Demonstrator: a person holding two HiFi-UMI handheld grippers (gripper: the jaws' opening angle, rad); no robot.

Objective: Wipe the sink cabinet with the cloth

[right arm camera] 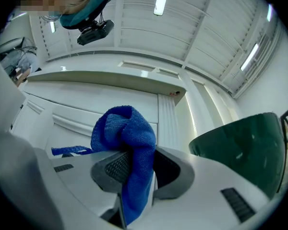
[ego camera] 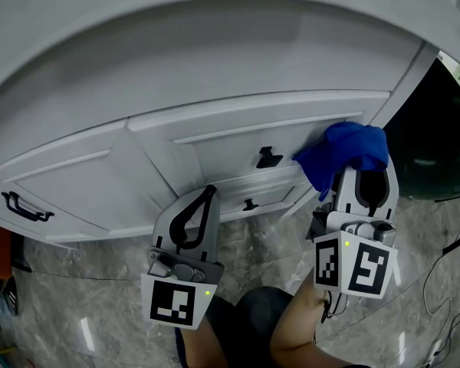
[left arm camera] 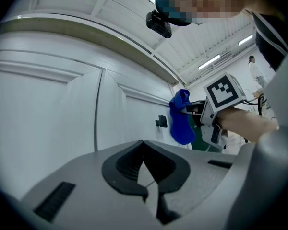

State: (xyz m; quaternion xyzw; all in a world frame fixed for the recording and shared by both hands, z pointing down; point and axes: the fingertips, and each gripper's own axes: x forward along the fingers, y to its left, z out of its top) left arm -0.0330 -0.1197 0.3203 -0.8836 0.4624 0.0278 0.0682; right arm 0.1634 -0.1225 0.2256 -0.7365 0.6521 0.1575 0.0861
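The right gripper's jaws are closed on a bright blue microfibre cloth. The cloth bunches into a rounded wad above the ribbed black pads, and a strip of it hangs down through the slit between them. That wad is held to the front of the white panelled sink cabinet, at the upper drawer near its right corner. It sits just to the right of a small black drawer handle, and in the left gripper view it looks to be touching the panel. The left gripper holds nothing. Its jaws are drawn together so their tips meet, with only a thin gap lower down, and it hangs lower and to the left, facing the cabinet front but apart from it. A dark green rounded object stands past the cabinet's right edge. Grey marbled floor tiles lie beneath both grippers.
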